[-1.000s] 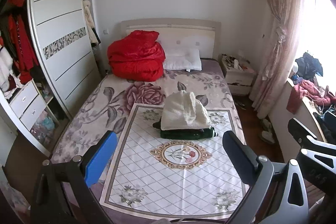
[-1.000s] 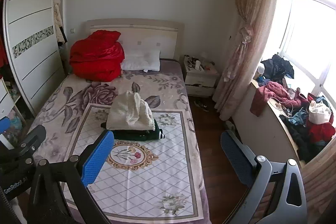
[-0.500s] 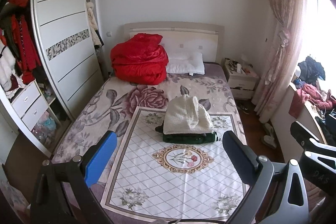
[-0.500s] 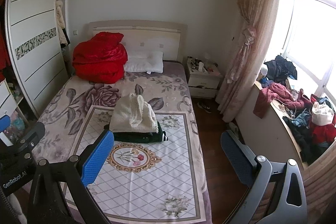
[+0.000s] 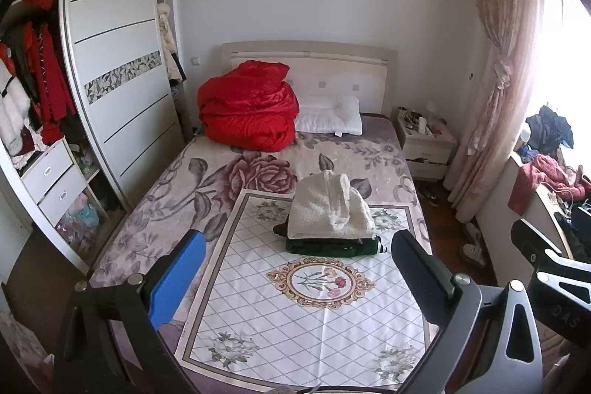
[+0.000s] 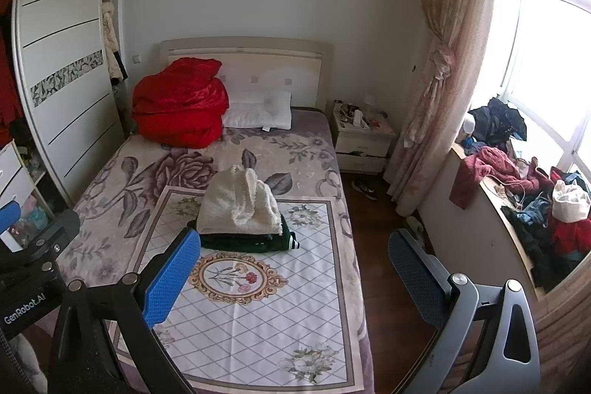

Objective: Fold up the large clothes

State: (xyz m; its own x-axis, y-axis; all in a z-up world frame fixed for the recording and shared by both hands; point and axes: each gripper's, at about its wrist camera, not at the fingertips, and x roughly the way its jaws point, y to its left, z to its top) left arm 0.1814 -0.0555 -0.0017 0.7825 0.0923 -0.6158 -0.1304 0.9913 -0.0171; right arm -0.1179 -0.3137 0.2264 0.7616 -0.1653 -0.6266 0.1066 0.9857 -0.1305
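A folded cream fleece garment (image 5: 330,209) (image 6: 238,205) lies on top of a folded dark green garment (image 5: 332,245) (image 6: 251,240) in a small stack on the white patterned cloth (image 5: 303,312) (image 6: 258,312) spread over the bed. My left gripper (image 5: 295,276) is open and empty, held above the near end of the bed. My right gripper (image 6: 291,268) is open and empty, to the right of it above the bed's right edge. Both are well short of the stack.
A red quilt (image 5: 247,106) and white pillow (image 5: 328,117) lie at the headboard. A wardrobe (image 5: 118,61) stands left, a nightstand (image 6: 364,139) and curtain (image 6: 443,61) right. Loose clothes (image 6: 532,194) pile on the window sill.
Both grippers have drawn back and up slightly from the bed; the stack appears a little farther and lower in view. Nothing on the bed has moved.
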